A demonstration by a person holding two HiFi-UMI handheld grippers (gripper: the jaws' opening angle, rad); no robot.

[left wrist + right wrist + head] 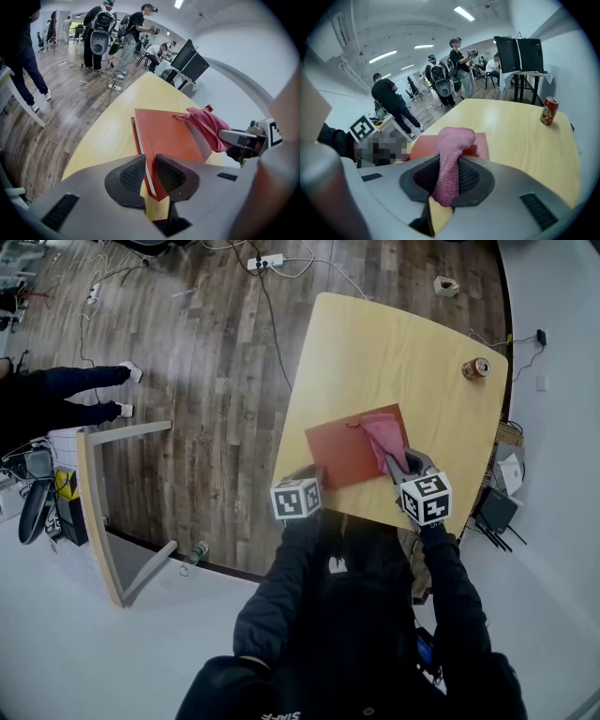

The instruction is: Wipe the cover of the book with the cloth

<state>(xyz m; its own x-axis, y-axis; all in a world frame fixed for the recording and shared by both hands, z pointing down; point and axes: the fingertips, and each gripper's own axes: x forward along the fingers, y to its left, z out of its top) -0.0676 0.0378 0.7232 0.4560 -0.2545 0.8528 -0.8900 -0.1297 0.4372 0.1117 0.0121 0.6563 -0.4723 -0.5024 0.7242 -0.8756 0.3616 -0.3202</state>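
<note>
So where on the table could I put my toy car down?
The far half of the table is bare, from the red book back to the soda can. The near edge is crowded: the left gripper clamps the book, the right gripper holds the pink cloth on it.

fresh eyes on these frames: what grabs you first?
A red book lies near the front edge of the yellow table, with the left claw clamped on its near corner. The right claw pinches a pink cloth that drapes onto the book's right side. A lone soda can stands at the table's far right corner.
</note>
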